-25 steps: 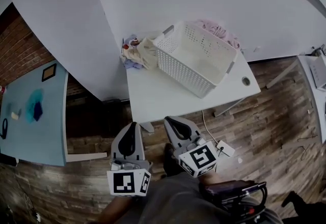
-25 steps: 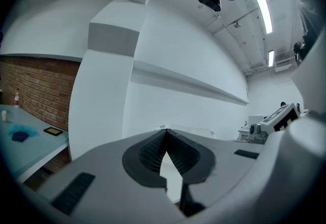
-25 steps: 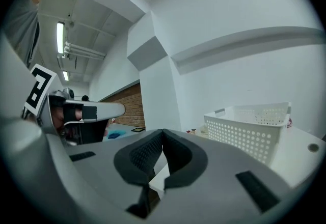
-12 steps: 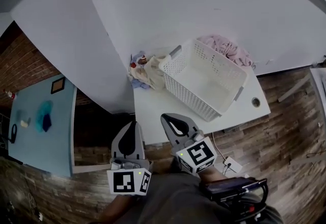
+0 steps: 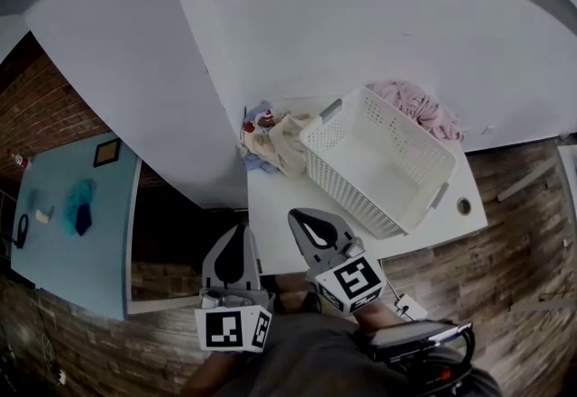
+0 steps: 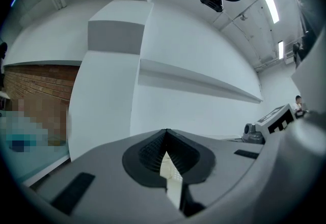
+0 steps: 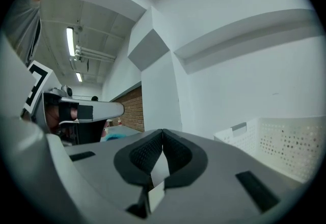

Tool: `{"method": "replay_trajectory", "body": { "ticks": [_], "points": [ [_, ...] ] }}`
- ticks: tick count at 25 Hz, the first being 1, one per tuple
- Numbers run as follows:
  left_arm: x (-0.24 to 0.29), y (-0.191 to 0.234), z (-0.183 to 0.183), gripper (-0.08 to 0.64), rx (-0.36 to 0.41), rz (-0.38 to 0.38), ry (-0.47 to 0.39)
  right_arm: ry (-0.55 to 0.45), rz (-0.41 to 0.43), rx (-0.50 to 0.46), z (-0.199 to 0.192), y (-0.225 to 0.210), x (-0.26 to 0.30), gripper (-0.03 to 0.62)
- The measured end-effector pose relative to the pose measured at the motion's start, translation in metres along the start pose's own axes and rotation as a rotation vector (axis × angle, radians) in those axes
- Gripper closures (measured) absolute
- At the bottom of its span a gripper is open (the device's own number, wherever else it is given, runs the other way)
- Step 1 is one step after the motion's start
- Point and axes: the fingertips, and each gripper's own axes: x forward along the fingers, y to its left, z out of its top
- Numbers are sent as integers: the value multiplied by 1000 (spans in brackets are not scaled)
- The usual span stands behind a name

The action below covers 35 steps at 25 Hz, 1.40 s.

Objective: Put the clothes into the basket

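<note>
A white perforated basket stands empty and askew on a small white table. A cream and pale mixed pile of clothes lies at the basket's left end. A pink garment is bunched behind the basket against the wall. My left gripper and right gripper are held low in front of the table's near edge, both shut with nothing between the jaws. In the right gripper view the basket shows at the right beyond the shut right gripper. The left gripper view has the left gripper facing a white wall.
A pale blue table with small items stands to the left. A white wall runs behind the white table. The floor is wood plank. A dark device sits low by the person's body.
The view has moved closer to the table, so the basket and clothes now sit lower and further right in the head view. Both grippers stay shut and low in front.
</note>
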Motion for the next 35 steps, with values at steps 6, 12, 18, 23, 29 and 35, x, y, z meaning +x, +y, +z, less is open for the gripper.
{"method": "replay_trajectory", "body": {
  "ticks": [6, 12, 18, 23, 29, 35],
  "points": [
    [34, 34, -6, 552, -25, -19, 6, 45, -7, 3, -11, -11, 47, 584],
    [82, 68, -17, 552, -57, -52, 11, 102, -68, 32, -35, -39, 96, 584],
    [125, 99, -43, 552, -103, -81, 85, 148, -127, 66, -60, -60, 141, 584],
    [155, 120, -69, 552, -118, -106, 115, 206, -154, 109, -98, -75, 174, 583],
    [186, 132, -104, 552, -160, -145, 179, 247, -226, 113, -129, -105, 202, 547],
    [210, 149, -132, 552, -184, -146, 235, 416, -344, -103, -167, -131, 220, 160]
  ]
}}
